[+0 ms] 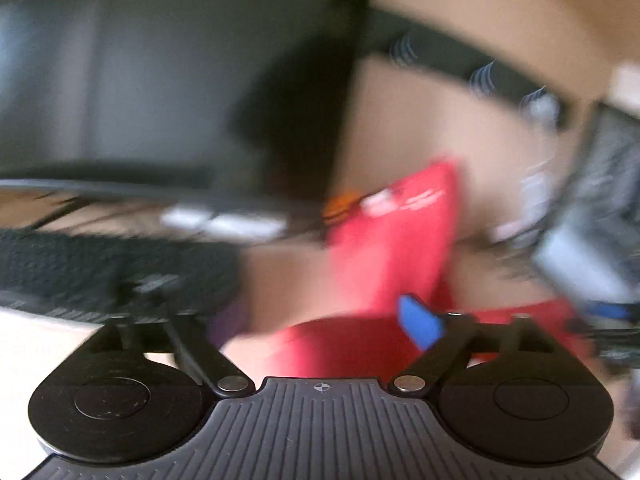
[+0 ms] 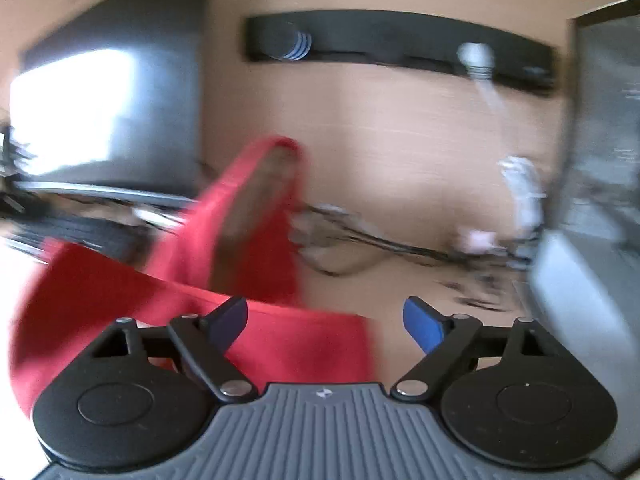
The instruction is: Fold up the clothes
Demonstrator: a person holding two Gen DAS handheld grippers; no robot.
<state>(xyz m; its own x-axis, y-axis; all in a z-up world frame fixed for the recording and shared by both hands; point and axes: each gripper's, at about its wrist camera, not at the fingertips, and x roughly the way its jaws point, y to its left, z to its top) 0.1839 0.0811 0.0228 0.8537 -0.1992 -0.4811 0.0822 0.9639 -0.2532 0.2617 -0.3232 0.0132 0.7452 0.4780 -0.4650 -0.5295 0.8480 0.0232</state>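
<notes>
1. A tan wall [image 2: 400,128] fills the ground beyond both grippers; both views are heavily smeared by motion, so fine detail cannot be told.
2. A dark screen [image 2: 108,112] stands ahead and to the left of the right gripper; in the left wrist view a dark panel [image 1: 120,80] of like kind fills the far upper left, though whether it is the same thing cannot be told.
3. A black rail [image 2: 400,40] with pale marks runs across the wall, high above the right gripper; in the left wrist view it slants down toward the upper right.
4. The red garment [image 2: 168,300] lies just ahead of the right gripper and to its left; one fold rises into a loop beyond the left finger, and a flat part spreads under and past that finger; in the left wrist view the same red cloth [image 1: 384,248] lies straight ahead between the fingers and reaches up and away.
5. The right gripper [image 2: 326,326] stands released, its blue pads wide apart; the cloth passes beneath the left pad, with no pinch visible.
6. The left gripper [image 1: 296,320] also stands spread; only its right blue pad is clear, the left one being lost in blur; red cloth shows in the gap, ungripped as far as can be told.
</notes>
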